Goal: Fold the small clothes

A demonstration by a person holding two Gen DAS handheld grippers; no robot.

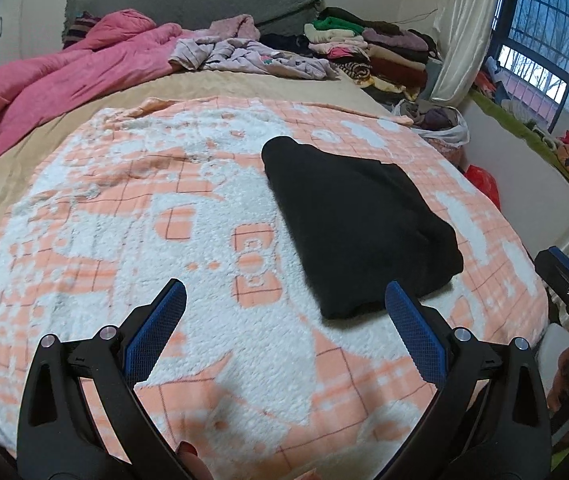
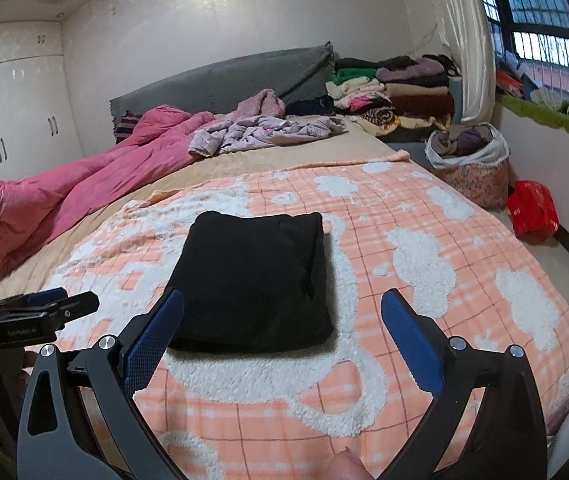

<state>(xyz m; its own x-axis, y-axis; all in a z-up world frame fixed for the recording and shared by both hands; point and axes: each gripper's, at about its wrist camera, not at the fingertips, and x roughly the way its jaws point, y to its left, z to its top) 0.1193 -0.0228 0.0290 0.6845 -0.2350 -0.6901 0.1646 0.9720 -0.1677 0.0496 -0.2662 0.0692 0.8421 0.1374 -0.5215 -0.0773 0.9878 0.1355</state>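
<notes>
Both sets of jaws stand wide apart and hold nothing: the left gripper (image 1: 284, 320) hovers low over the orange-and-white blanket (image 1: 124, 220), and the right gripper (image 2: 282, 320) hangs just short of the black garment (image 2: 256, 276). That garment lies on the blanket in the middle of the bed, already brought down to a compact, thick rectangle with tidy edges, so its folding looks finished or nearly so. From the left wrist view it sits just beyond the right-hand blue pad, untouched. Plenty seems left, though. Toward the headboard a loose heap of lilac clothes (image 2: 264, 132) lies crumpled beside a pink quilt (image 2: 84, 184), and those look unfolded. Past them, in the corner by the curtain, a stack of folded clothes (image 2: 396, 92) is piled high; the black piece probably belongs there next.
</notes>
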